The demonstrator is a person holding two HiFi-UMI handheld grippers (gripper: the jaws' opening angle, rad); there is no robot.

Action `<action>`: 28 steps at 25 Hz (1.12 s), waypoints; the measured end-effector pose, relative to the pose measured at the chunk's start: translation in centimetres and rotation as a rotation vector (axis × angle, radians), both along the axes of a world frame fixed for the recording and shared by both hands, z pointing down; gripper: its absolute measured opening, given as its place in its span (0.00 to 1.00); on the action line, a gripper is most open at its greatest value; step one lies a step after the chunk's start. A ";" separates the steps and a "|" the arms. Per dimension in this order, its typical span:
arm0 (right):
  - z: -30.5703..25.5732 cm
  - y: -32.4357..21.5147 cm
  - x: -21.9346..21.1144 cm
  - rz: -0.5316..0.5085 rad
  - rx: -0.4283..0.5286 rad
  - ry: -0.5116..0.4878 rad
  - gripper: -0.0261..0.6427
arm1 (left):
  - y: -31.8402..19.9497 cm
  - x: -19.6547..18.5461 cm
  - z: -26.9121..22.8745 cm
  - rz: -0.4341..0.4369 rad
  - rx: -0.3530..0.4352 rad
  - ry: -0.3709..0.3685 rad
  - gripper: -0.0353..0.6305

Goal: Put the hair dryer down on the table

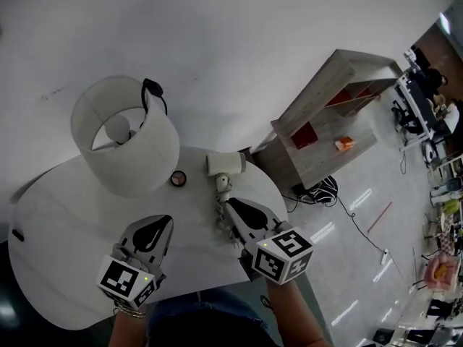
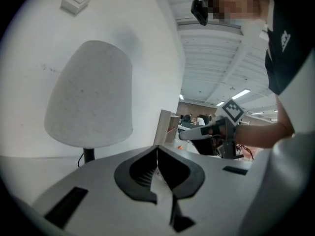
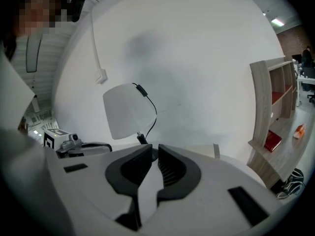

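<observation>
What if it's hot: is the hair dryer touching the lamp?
Apart. The head view shows bare table between the hair dryer and the lamp.

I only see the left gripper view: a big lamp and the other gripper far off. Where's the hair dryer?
Observer: The hair dryer lies flat on the white table, beside the lamp.
Operator: Is a gripper holding it?
Observer: No. The right hand-held gripper has its jaws a slit apart, with nothing between them.
Operator: Anything else on the table?
Observer: A small round case, between the lamp and the hair dryer.
</observation>
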State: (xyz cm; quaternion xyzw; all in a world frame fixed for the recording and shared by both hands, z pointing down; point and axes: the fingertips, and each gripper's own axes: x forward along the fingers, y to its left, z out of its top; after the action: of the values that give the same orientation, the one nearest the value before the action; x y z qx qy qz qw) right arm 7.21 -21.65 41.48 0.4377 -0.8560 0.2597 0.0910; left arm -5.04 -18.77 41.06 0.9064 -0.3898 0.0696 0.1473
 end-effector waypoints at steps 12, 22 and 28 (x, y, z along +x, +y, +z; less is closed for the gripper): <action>-6.3 2.0 -1.8 -0.104 0.160 -0.019 0.07 | 1.5 -1.0 -4.6 -0.017 0.092 0.024 0.08; -10.0 1.5 -2.4 -0.129 0.267 -0.007 0.07 | 0.8 -3.7 -8.5 -0.067 0.192 0.010 0.08; -13.6 1.5 -2.8 -0.161 0.353 0.000 0.07 | 0.3 -4.8 -11.9 -0.082 0.269 0.000 0.08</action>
State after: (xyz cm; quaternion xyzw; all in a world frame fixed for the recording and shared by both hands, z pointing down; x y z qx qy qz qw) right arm 4.36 -20.14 27.90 0.3770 -0.9205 0.0974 0.0329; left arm -9.80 -18.46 29.14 0.9012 -0.4324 0.0106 0.0271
